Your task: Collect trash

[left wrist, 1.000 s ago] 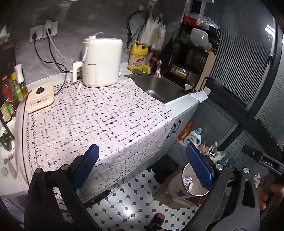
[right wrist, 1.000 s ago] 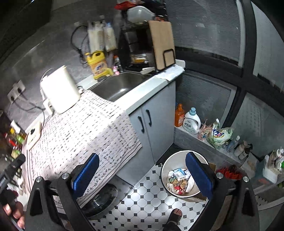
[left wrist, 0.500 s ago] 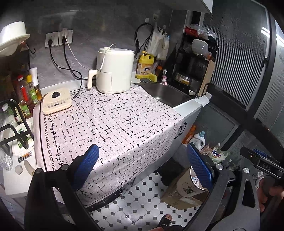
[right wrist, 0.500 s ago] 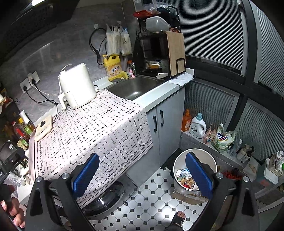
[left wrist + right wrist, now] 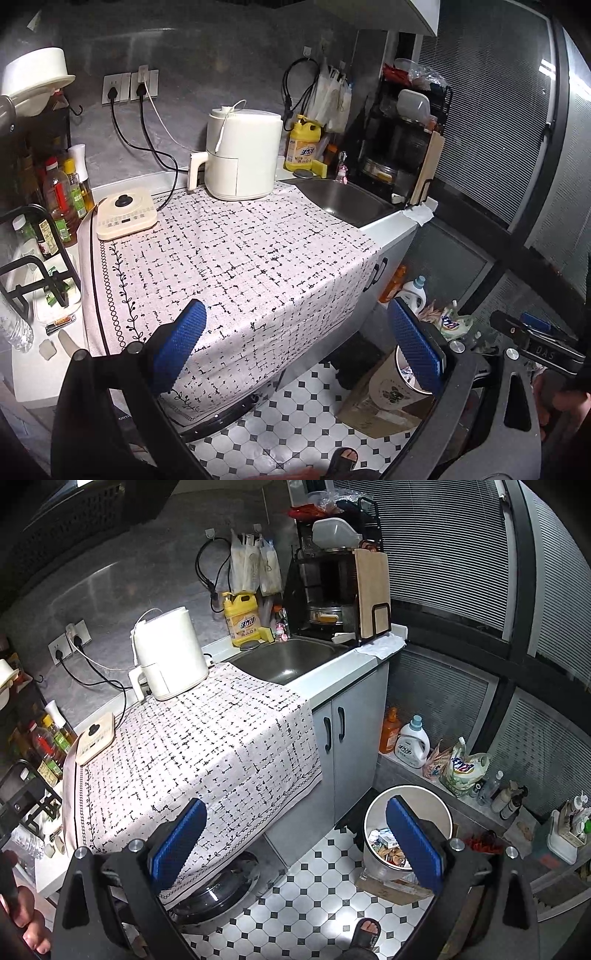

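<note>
apparently light, crushable stuff: small scraps (image 5: 48, 349) at the desk (image 5: 33, 373) edge, left of the cloth (image 5: 229, 266). best pinched gently across the middle. left gripper (image 5: 299, 350) and right gripper (image 5: 295, 840) spread wide, holding nothing. bin (image 5: 408, 834) on floor.

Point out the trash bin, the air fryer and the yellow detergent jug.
trash bin (image 5: 373, 825): right wrist view, on its left inner wall below the rim.
air fryer (image 5: 242, 147): left wrist view, on the front of its white body.
yellow detergent jug (image 5: 242, 622): right wrist view, on its label.
</note>
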A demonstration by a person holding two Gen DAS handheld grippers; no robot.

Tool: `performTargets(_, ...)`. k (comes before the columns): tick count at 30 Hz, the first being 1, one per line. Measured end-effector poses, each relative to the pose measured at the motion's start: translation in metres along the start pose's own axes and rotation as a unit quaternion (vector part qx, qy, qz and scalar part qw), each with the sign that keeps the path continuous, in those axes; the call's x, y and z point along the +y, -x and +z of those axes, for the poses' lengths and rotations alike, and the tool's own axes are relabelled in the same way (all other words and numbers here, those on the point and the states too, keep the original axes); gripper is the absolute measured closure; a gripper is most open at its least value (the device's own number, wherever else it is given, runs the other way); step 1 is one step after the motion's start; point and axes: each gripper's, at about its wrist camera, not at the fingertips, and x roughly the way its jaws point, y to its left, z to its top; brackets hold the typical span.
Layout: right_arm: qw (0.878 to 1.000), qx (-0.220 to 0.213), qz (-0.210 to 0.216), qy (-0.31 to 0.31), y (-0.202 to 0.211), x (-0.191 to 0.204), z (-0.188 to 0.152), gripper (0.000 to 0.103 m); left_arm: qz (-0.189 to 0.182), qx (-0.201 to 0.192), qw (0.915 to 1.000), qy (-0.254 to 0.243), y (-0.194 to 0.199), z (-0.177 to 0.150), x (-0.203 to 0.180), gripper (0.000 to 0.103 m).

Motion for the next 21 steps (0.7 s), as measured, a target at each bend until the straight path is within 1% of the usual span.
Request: performTargets(21, 1.000, -0.001, -0.004, -0.004, 0.0020, 0.0023, -0.0042, 0.008, -0.003, 0.002, 1.0000, -0.003, -0.0018, 0.0025, -0.0007, 0.006)
